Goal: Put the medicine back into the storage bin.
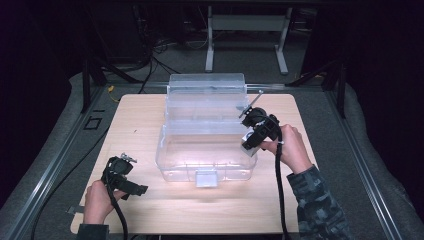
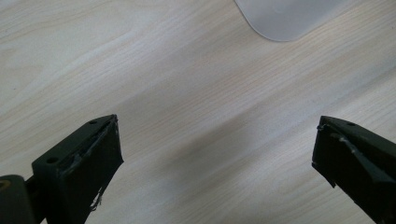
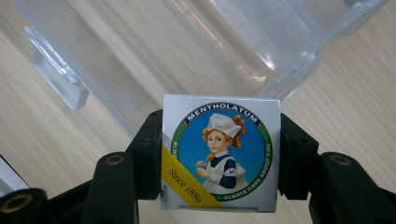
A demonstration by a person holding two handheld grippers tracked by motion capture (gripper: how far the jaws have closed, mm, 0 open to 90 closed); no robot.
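A wooden table (image 1: 150,120) fills the middle of the high view, with dark floor and cables around it. A clear plastic bin (image 1: 205,135) stands at the centre of the table, its lid raised at the far side toward the top of the frame.

At centre right, a hand (image 1: 292,147) in a camouflage sleeve holds the right gripper (image 1: 250,142) against the bin's right edge. The gripper is clamped on a small white box (image 1: 250,141), which sits just above the bin's right rim.

In the right gripper view, the box (image 3: 220,151) occupies the lower centre, pressed between the two black jaws on its left and right sides. Its face shows a round blue picture of a nurse figure in a white cap, the word Mentholatum arching over it, and a yellow band reading Since 1889. The bin (image 3: 187,51) stretches across the upper half behind it, with table wood at both sides.

At lower left of the high view, the other hand (image 1: 97,200) holds the left gripper (image 1: 127,159) low over the table, well apart from the bin.

In the left gripper view, its jaws stand wide apart at the lower corners, with nothing between them but bare table (image 2: 187,116). A rounded corner of the bin (image 2: 285,18) shows at the top right.
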